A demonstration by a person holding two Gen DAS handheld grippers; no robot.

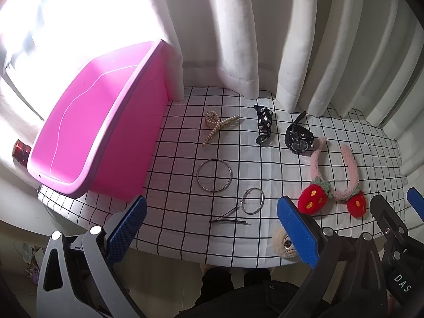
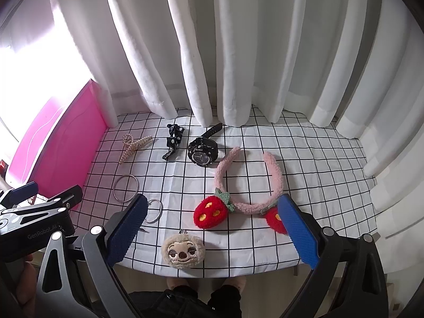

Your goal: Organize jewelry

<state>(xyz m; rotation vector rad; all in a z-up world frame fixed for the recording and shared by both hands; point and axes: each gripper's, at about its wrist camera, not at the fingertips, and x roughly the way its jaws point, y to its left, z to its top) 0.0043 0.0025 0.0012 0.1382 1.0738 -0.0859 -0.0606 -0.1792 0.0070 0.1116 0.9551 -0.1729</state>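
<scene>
Jewelry lies spread on a white checked cloth [image 1: 185, 238]: a pearl hair claw [image 1: 218, 127], a black dotted bow clip [image 1: 263, 126], a black watch [image 1: 299, 139], a pink headband with strawberries [image 1: 351, 167], a large bangle [image 1: 214, 175], a small bangle [image 1: 253, 201], a thin black hairpin [image 1: 228, 219] and a sloth plush charm [image 2: 182, 249]. My left gripper [image 1: 212, 229] hangs open above the near edge, over the hairpin. Over the sloth charm my right gripper [image 2: 212, 229] is open as well, the headband [image 2: 224, 169] just beyond it. Neither holds anything.
An empty pink bin [image 1: 87, 137] stands at the cloth's left end, with a red object [image 1: 21, 152] behind it. White curtains [image 2: 238, 53] close off the back and right. A person's dark-clothed legs [image 2: 185, 299] stand below the near edge.
</scene>
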